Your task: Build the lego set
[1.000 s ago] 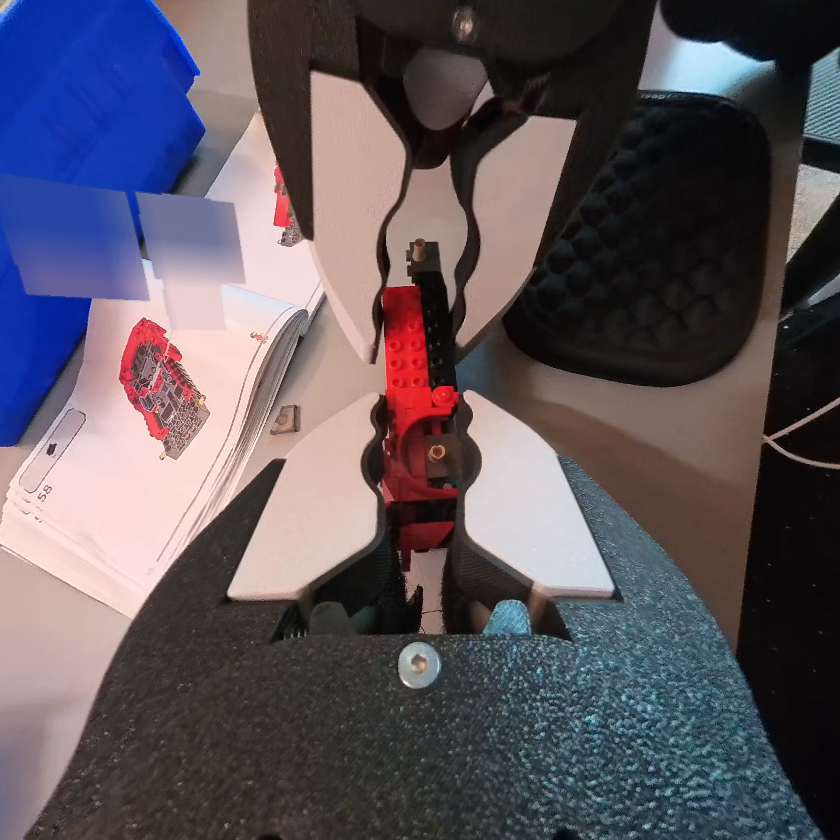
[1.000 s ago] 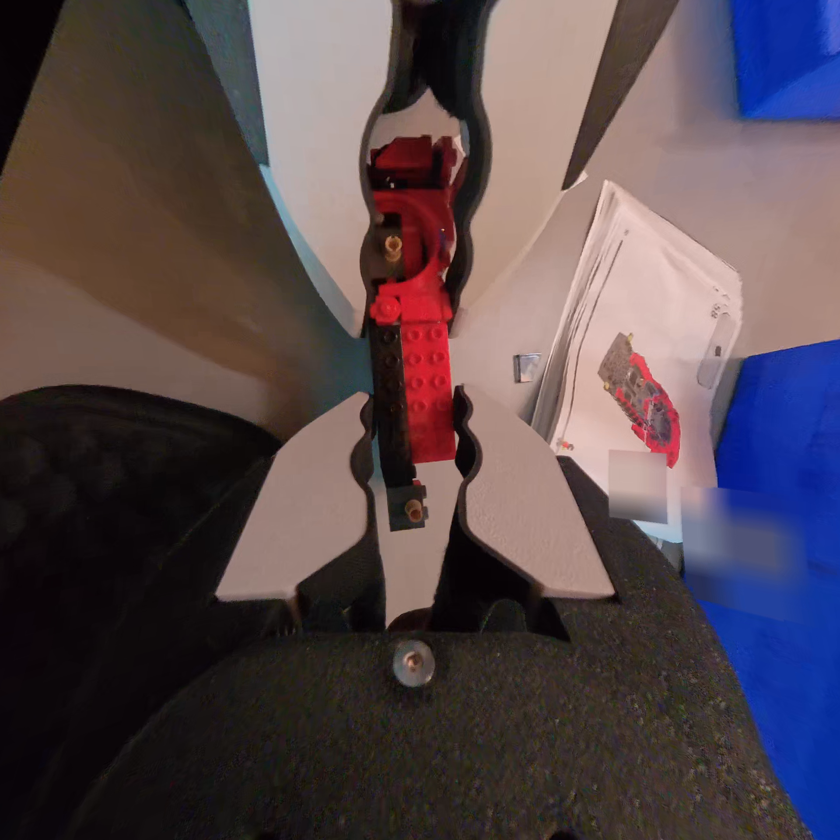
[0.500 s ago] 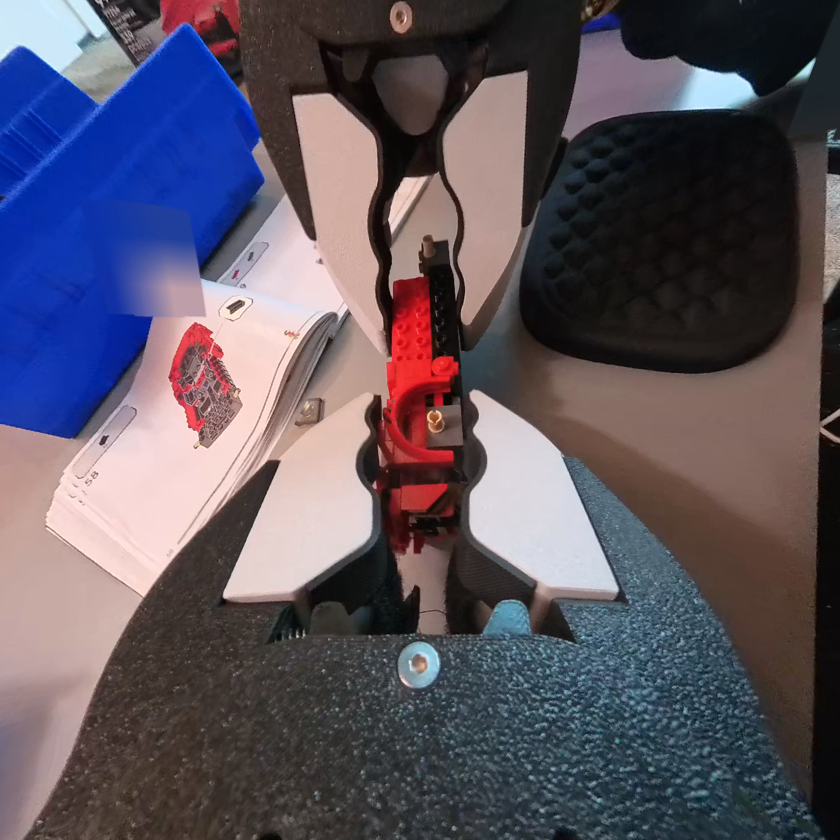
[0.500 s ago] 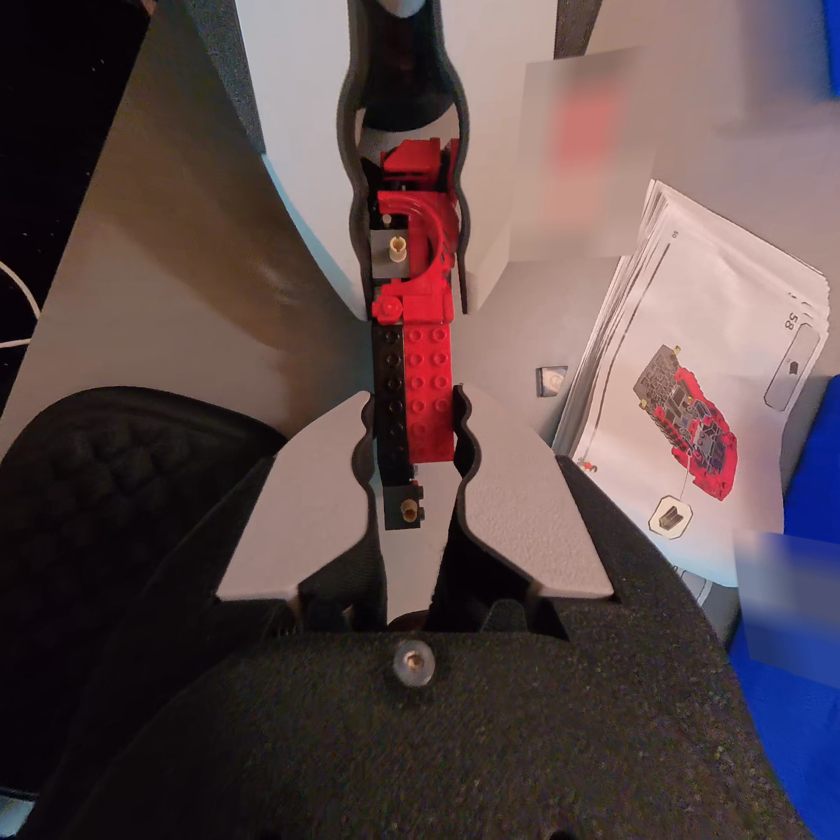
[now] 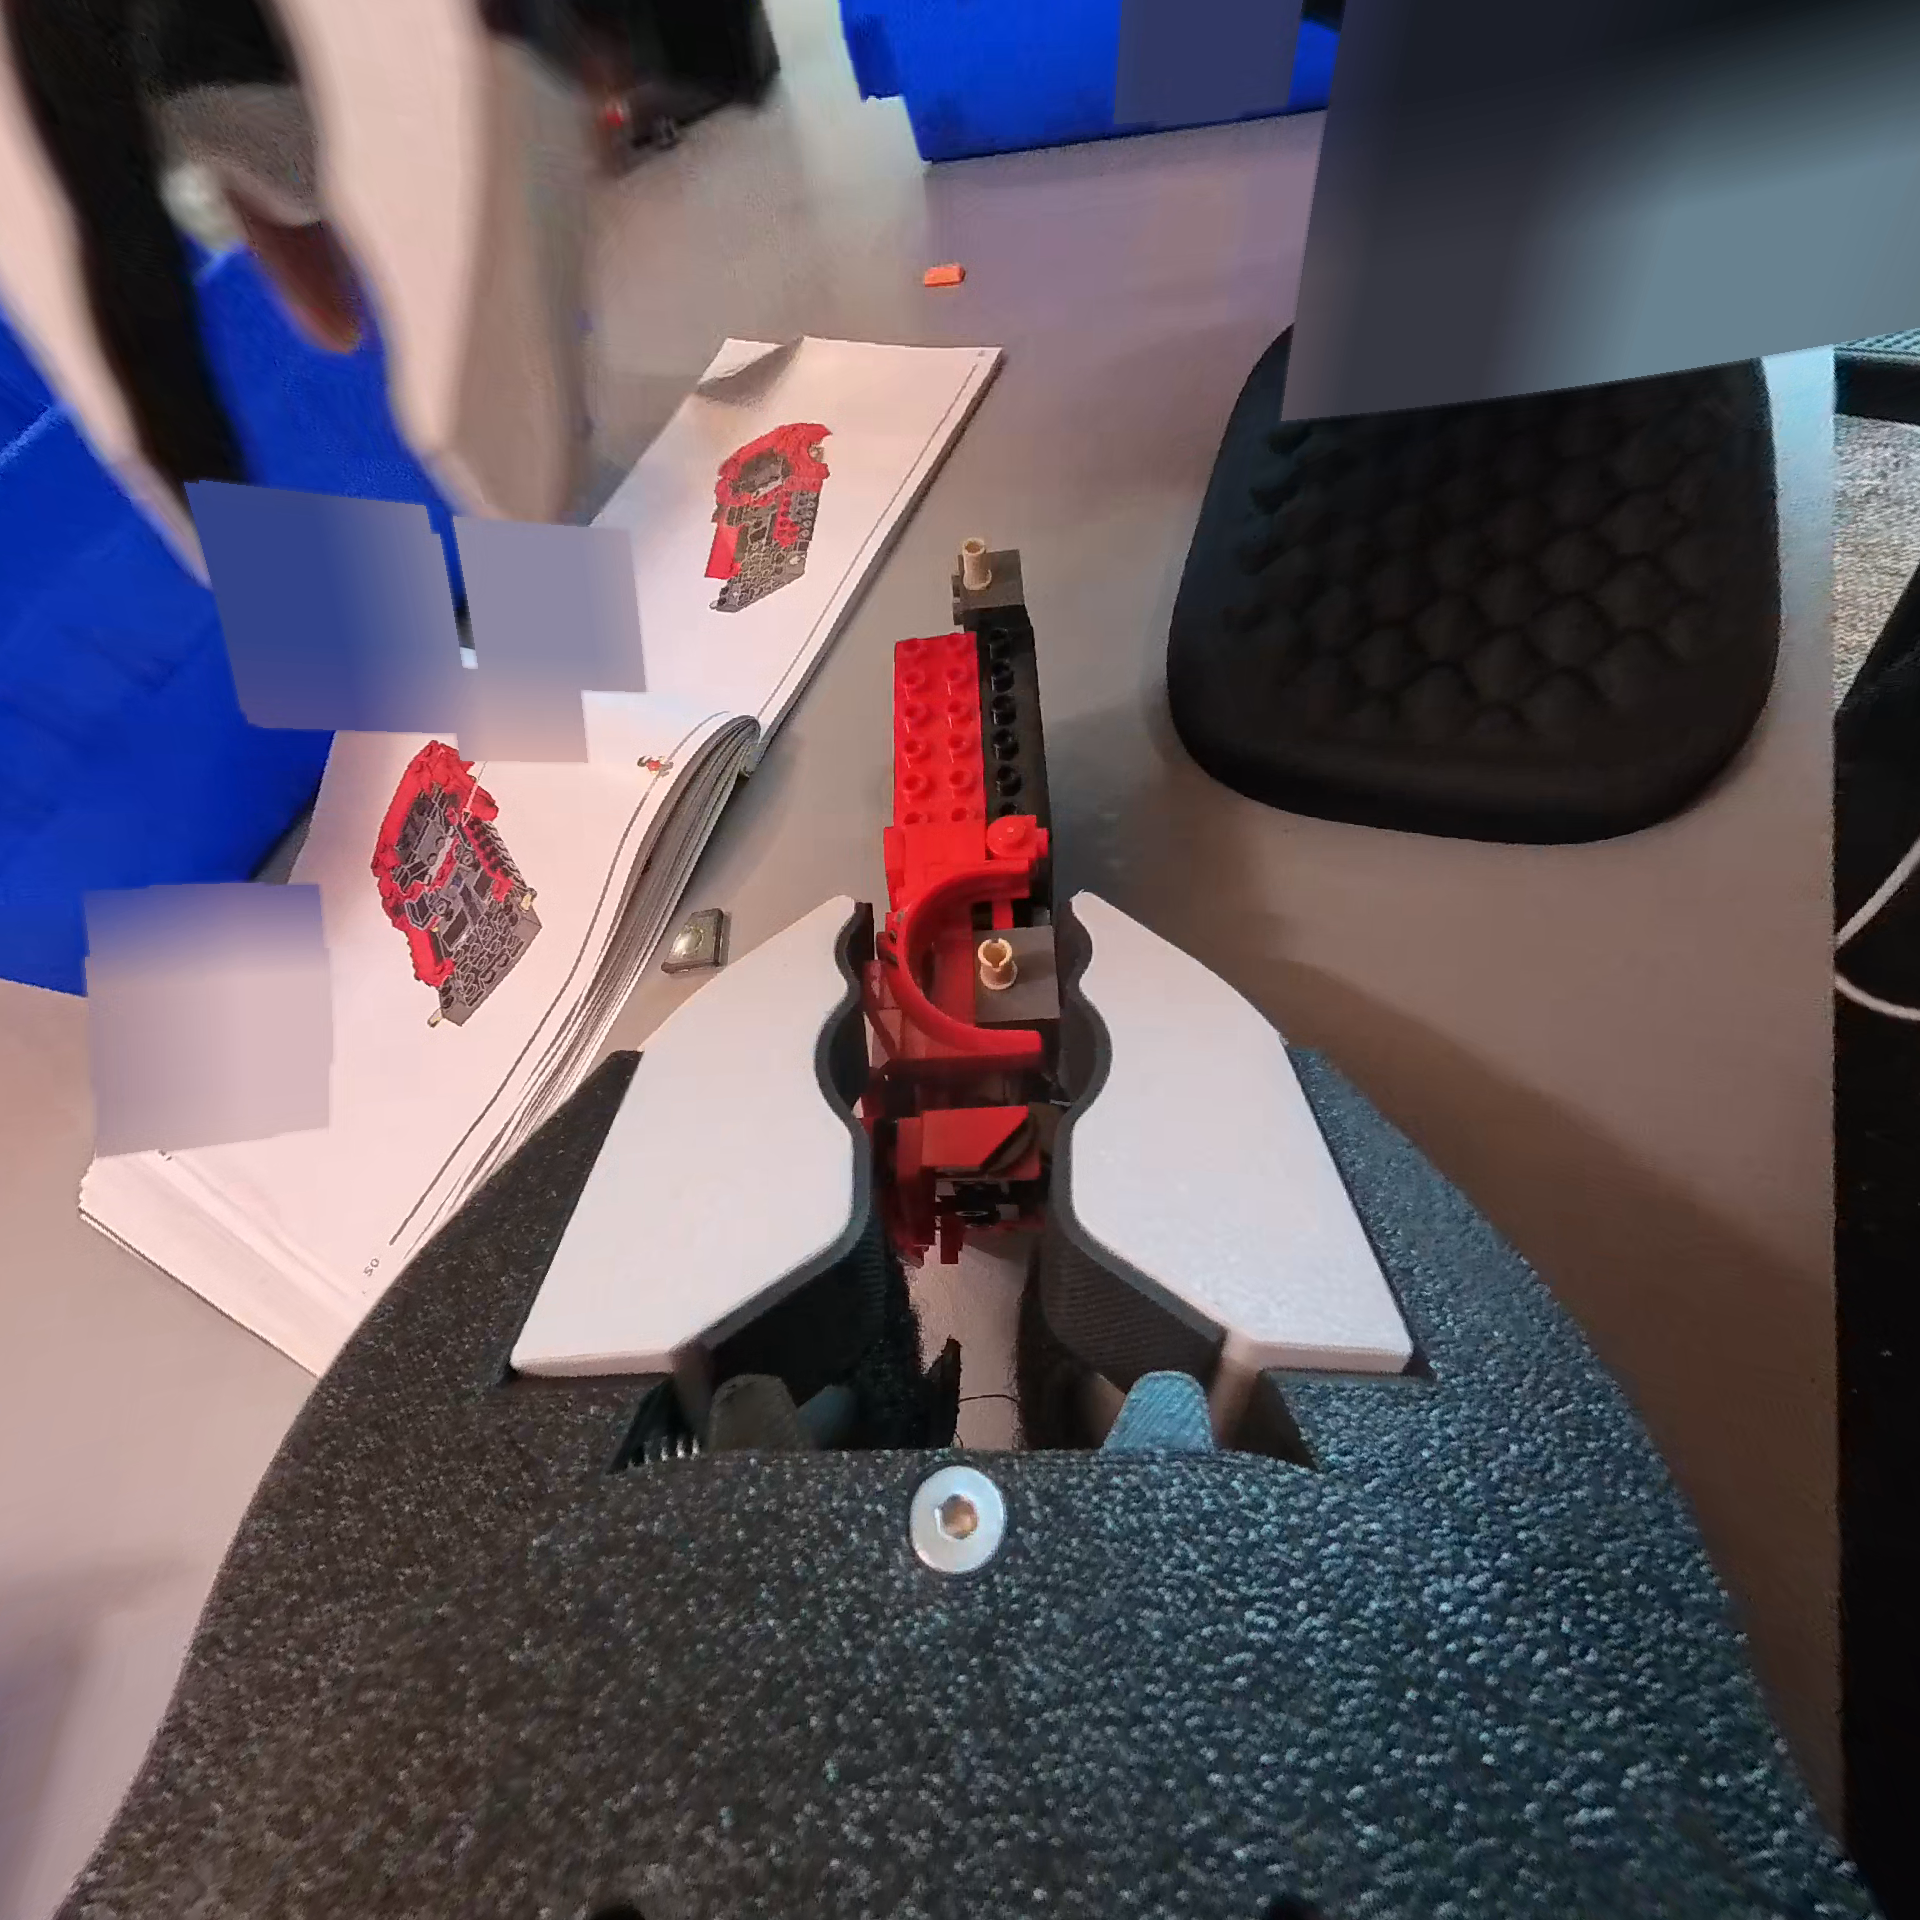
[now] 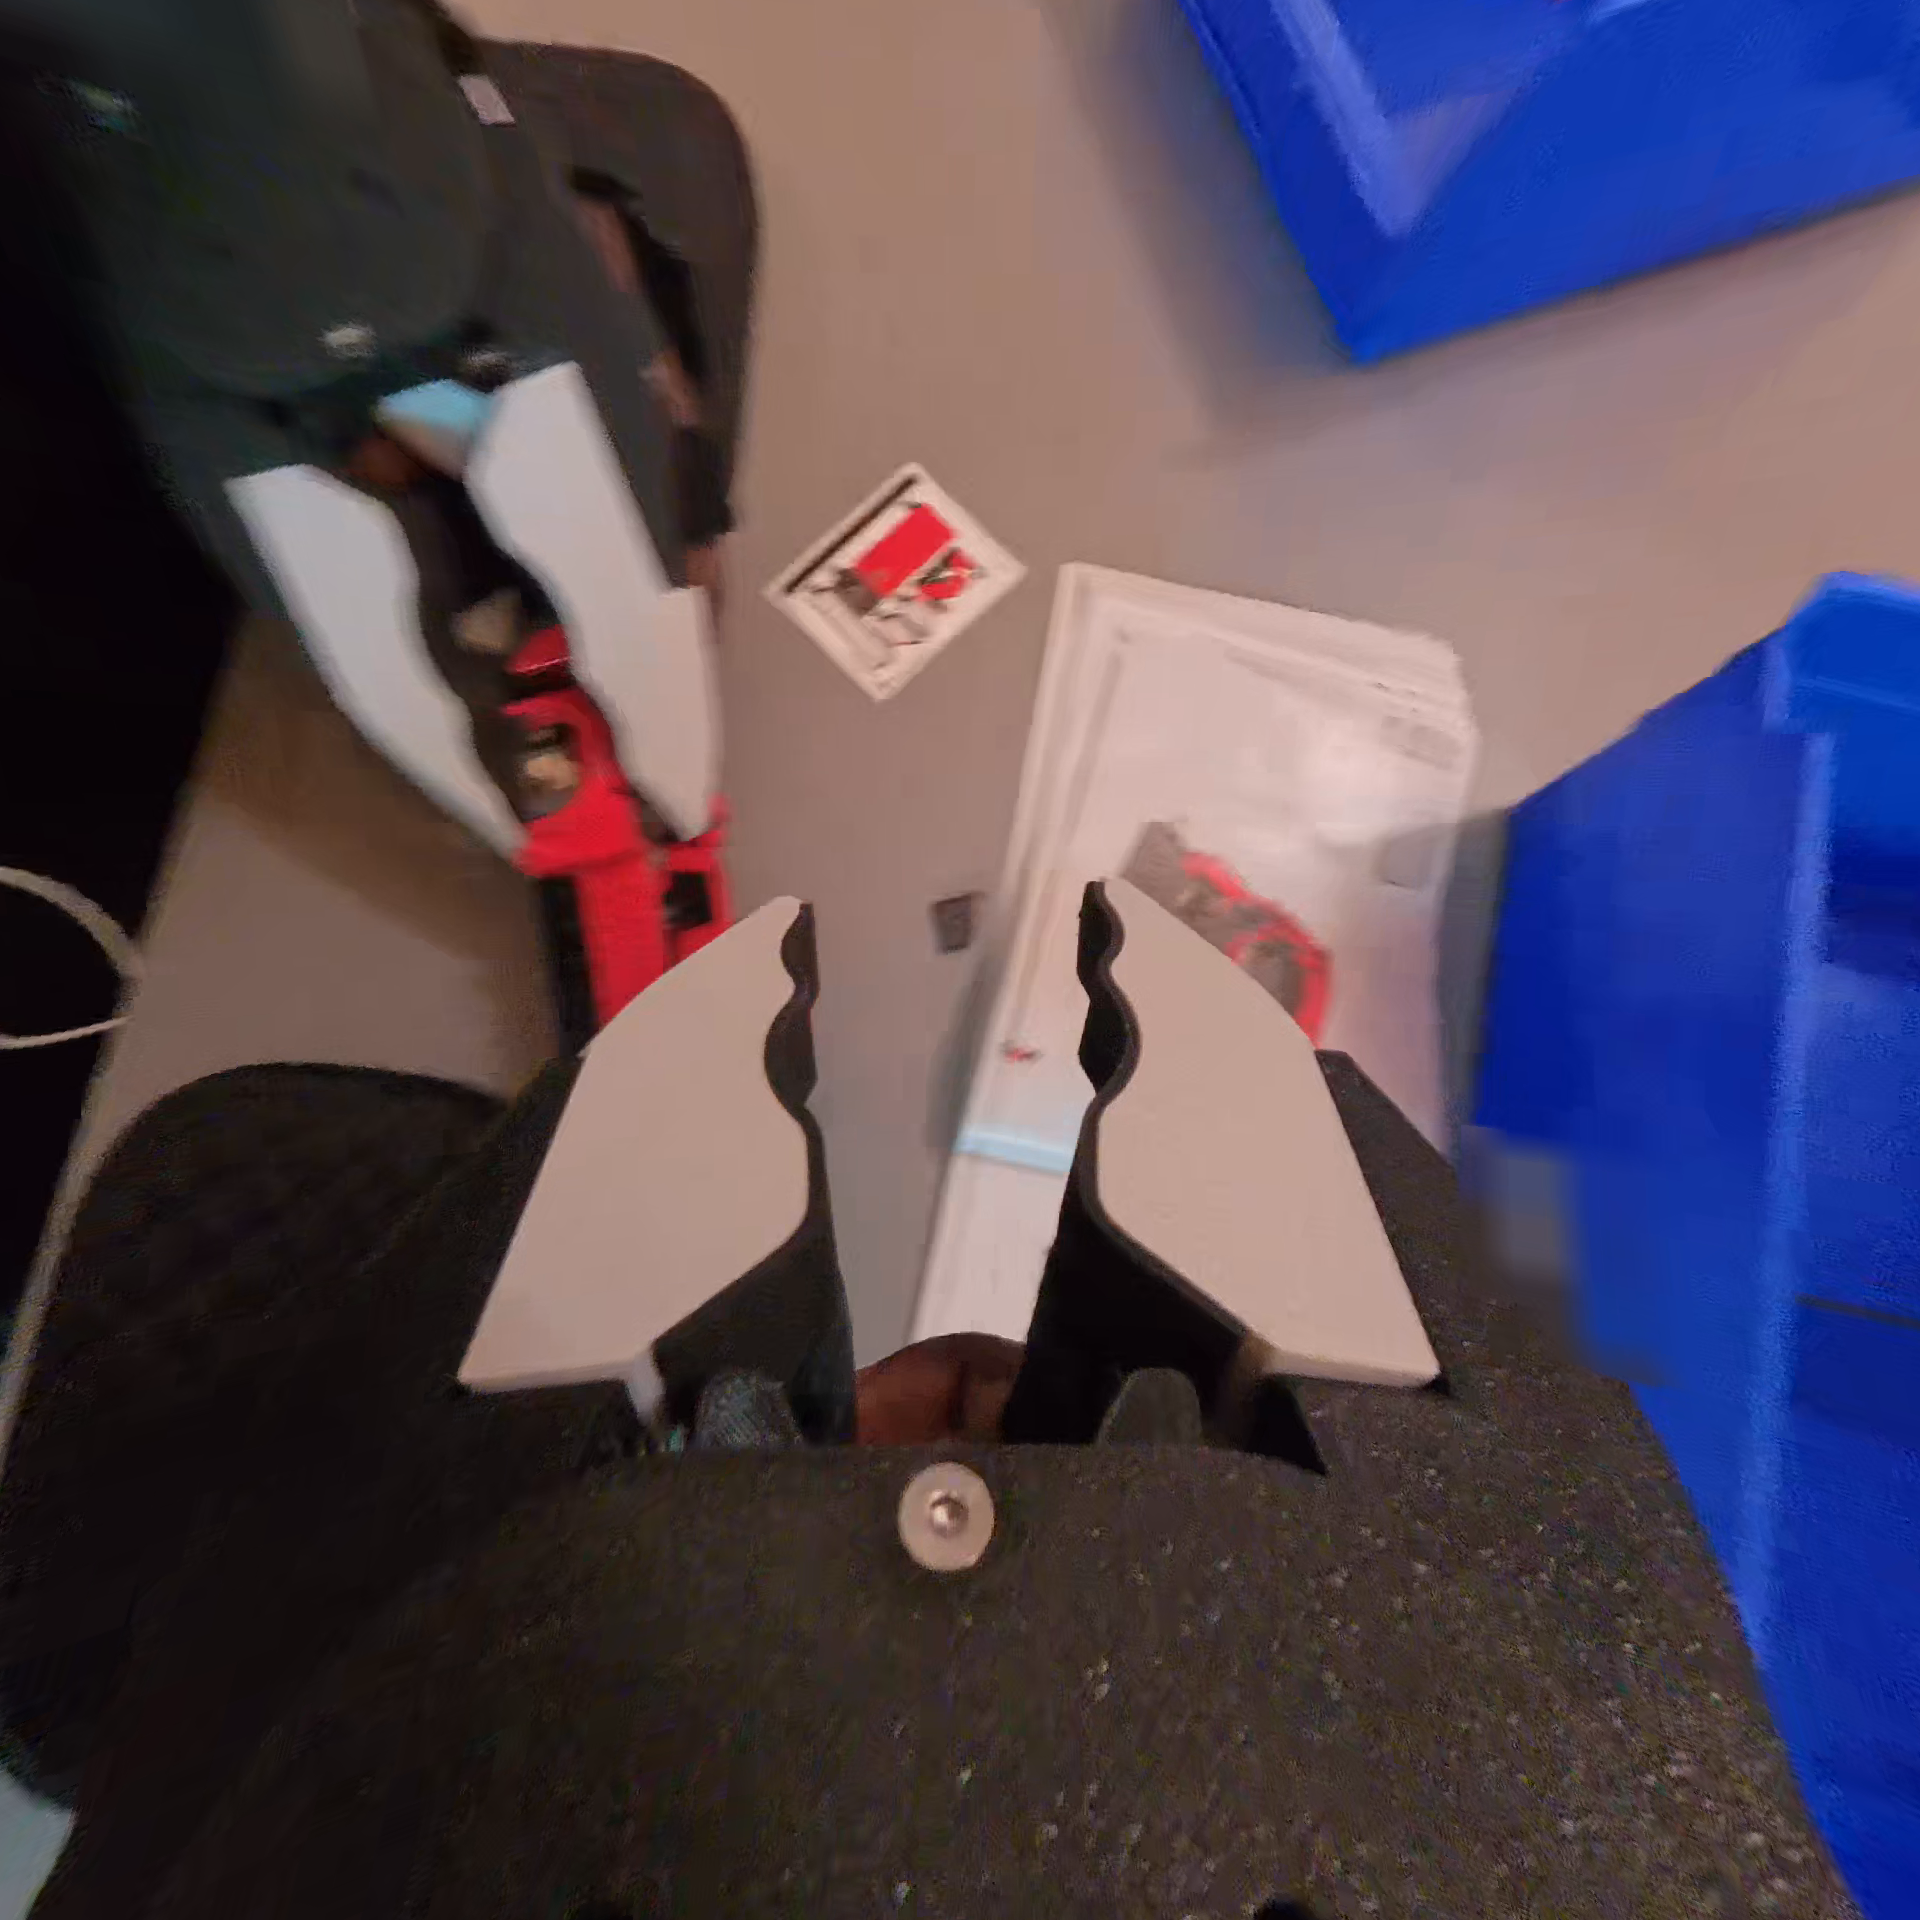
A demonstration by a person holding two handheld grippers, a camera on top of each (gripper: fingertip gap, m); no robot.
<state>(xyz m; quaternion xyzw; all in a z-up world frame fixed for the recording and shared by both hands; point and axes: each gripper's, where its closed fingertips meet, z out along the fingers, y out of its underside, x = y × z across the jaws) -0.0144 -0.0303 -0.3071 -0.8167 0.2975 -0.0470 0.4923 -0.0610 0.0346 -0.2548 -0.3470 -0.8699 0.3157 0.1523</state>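
Note:
My left gripper is shut on a red and black lego car body, held on edge above the grey table, its far end with a tan pin sticking out past my fingertips. In the right wrist view the same model shows at the upper left, clamped in the left gripper. My right gripper is open and empty, apart from the model and to its right. It appears blurred at the top left of the left wrist view. A small dark loose piece lies beside the open instruction booklet, also in the right wrist view.
Blue bins stand at the left and back, and at the right in the right wrist view. A black padded cushion lies at the table's right. A small white card with a red picture and a tiny orange piece lie on the table. About 8 cm separates my left fingertips from the small dark loose piece. It is also in sight in the right wrist view.
My right gripper has let go of the model's far end, opened and pulled away to the side. My left gripper still holds the model.

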